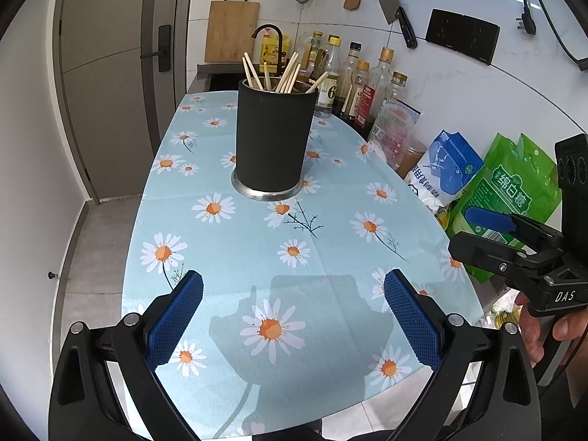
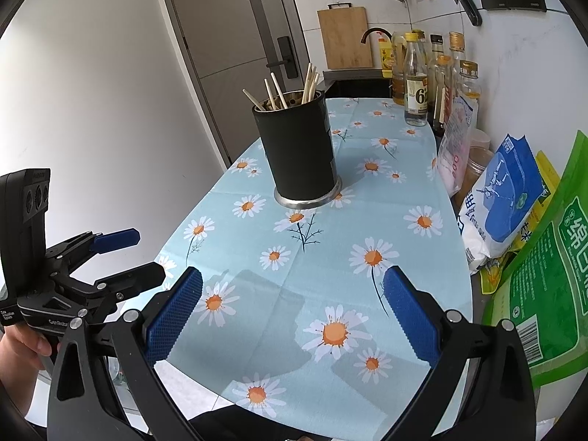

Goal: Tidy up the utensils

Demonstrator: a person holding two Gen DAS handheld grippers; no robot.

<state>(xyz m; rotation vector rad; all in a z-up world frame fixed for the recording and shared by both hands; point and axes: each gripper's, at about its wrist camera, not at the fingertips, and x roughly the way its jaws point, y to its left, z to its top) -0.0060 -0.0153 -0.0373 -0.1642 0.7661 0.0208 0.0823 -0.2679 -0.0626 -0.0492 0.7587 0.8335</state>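
A black cylindrical utensil holder (image 1: pixel 273 136) with a steel base stands upright on the daisy-print tablecloth (image 1: pixel 257 264); it also shows in the right wrist view (image 2: pixel 299 154). Several wooden chopsticks (image 1: pixel 283 75) stand inside it, also seen in the right wrist view (image 2: pixel 290 90). My left gripper (image 1: pixel 293 316) is open and empty above the near part of the cloth; it also shows at the left of the right wrist view (image 2: pixel 134 257). My right gripper (image 2: pixel 292 316) is open and empty, also seen at the right of the left wrist view (image 1: pixel 470 226).
Bottles of oil and sauce (image 1: pixel 352 81) line the wall behind the holder. A blue-white bag (image 1: pixel 441 172) and a green bag (image 1: pixel 503 194) stand at the table's right edge. A cutting board (image 1: pixel 231 31), cleaver (image 1: pixel 395 9) and sink tap (image 1: pixel 268 33) are at the back. A door (image 1: pixel 106 73) is left.
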